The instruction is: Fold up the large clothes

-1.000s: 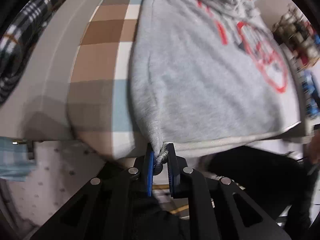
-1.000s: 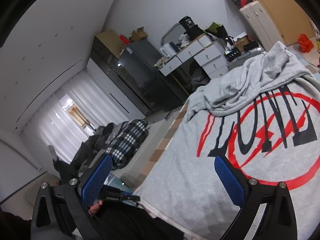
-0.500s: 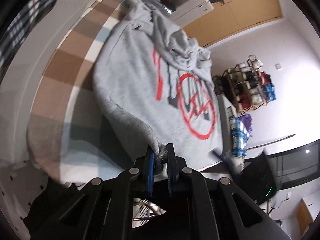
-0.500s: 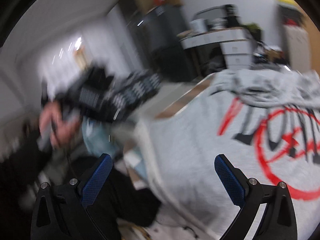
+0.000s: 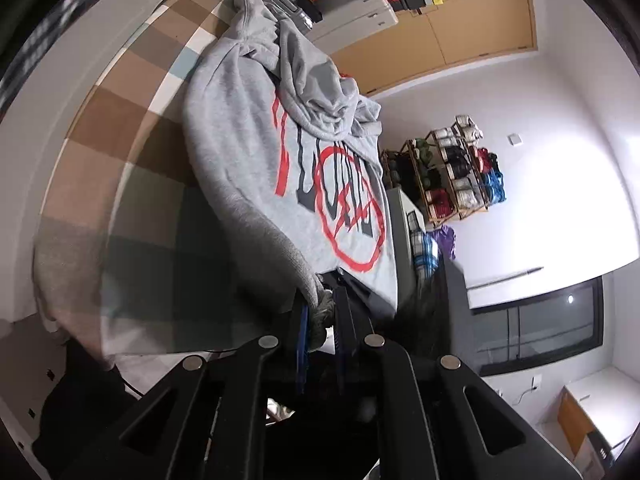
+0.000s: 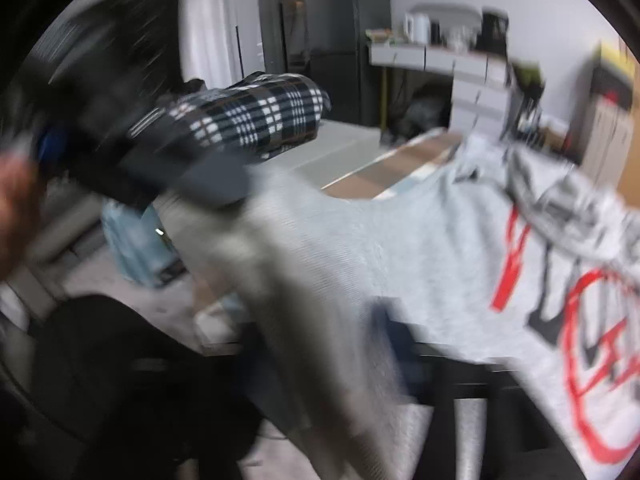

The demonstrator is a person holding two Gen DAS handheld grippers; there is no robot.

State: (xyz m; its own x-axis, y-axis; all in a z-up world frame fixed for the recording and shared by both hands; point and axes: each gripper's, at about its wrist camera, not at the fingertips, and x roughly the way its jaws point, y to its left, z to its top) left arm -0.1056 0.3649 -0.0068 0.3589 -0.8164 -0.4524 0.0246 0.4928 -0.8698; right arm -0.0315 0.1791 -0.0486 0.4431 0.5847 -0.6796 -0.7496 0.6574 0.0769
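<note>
Now the left gripper [image 5: 320,316], jaws clamped on the sweatshirt [image 5: 256,152] hem, is lifting it off the checked cover [image 5: 120,128]; right gripper's jaws are blurred, state indeterminable.

A checkered bedspread [image 5: 120,128], a yarn shelf [image 5: 452,172], and seemingly a plaid blanket [image 6: 256,116].

Left hand-held gripper [image 5: 322,312] pinched tight on cloth — right one lost in blur.

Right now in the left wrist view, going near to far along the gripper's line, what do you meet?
left gripper shut on the hem corner → grey hoodie body with the red circle print → its bunched hood → white drawer unit → wooden wardrobe doors.
</note>
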